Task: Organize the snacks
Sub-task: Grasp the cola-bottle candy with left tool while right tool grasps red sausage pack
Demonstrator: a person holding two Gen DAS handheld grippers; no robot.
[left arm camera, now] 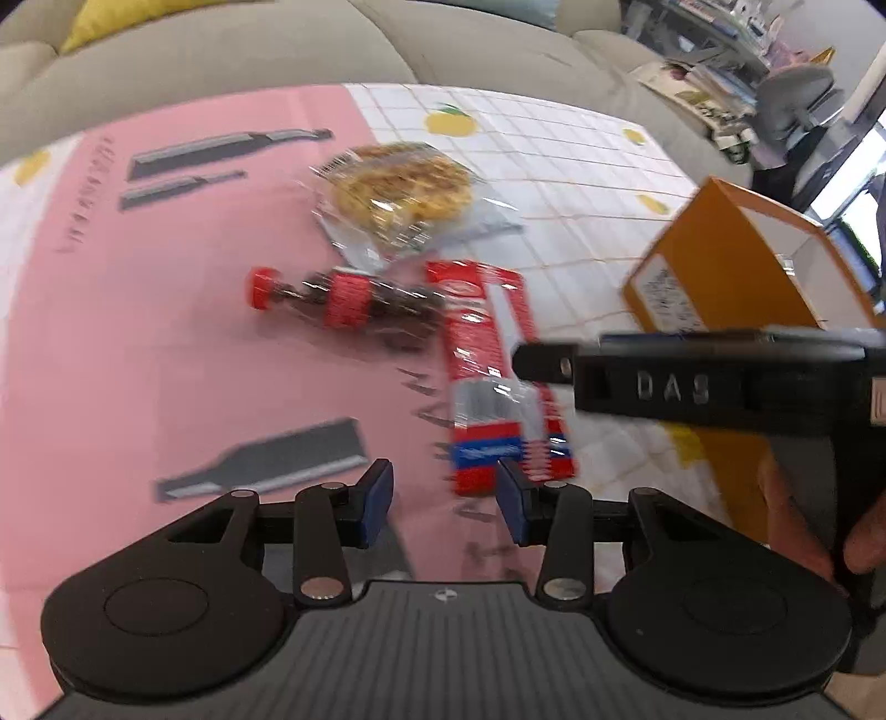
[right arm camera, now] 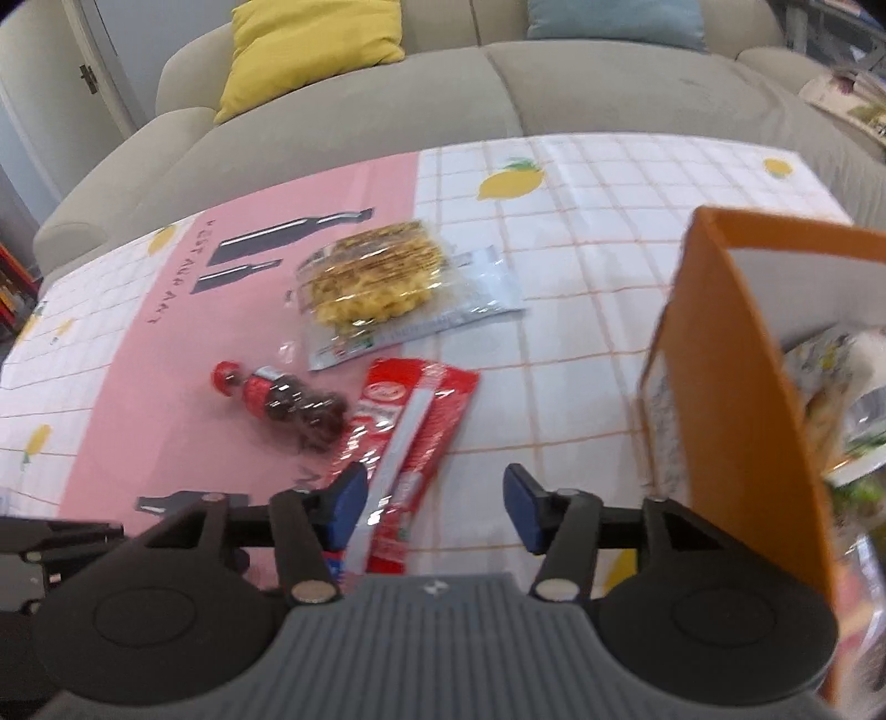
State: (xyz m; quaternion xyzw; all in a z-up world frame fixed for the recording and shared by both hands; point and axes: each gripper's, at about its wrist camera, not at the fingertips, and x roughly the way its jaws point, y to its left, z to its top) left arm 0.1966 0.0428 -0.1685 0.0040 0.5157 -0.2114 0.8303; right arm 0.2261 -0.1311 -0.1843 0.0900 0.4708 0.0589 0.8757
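A long red snack packet (left arm camera: 493, 360) (right arm camera: 410, 437) lies on the table. Beside its far end rests a small cola bottle (left arm camera: 343, 299) (right arm camera: 282, 401) on its side, red cap to the left. Farther back is a clear bag of yellow waffle snacks (left arm camera: 398, 194) (right arm camera: 376, 277). An orange box (left arm camera: 720, 266) (right arm camera: 736, 387) stands on the right with packets (right arm camera: 841, 387) inside. My left gripper (left arm camera: 446, 501) is open above the pink mat, and the packet's near end is by its right pad. My right gripper (right arm camera: 437, 504) (left arm camera: 545, 363) hangs open over the red packet without pressing on it.
The table wears a white lemon-print cloth (right arm camera: 609, 221) with a pink mat (left arm camera: 138, 332) on its left half. A beige sofa (right arm camera: 387, 99) with a yellow cushion (right arm camera: 310, 50) runs behind it. A hand (left arm camera: 864, 531) holds the right gripper's handle. Shelves and clutter (left arm camera: 747, 83) sit far right.
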